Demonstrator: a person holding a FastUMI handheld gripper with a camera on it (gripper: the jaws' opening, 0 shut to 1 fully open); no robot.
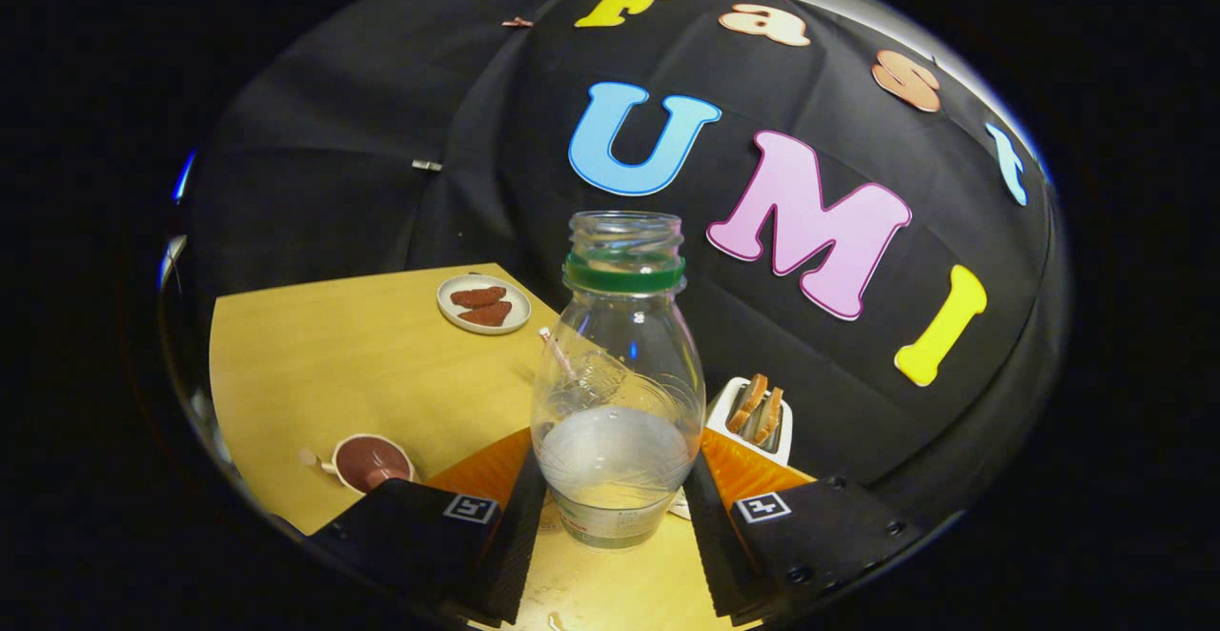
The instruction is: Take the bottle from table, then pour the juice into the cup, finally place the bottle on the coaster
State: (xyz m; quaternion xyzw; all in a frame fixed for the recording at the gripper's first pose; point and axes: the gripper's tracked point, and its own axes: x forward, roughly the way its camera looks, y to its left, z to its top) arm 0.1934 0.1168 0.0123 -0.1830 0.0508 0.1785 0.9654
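The gap between the hand-held gripper fingers is occupied by the bottle. Open tabletop lies between cup and plate; the toaster obstructs the right.
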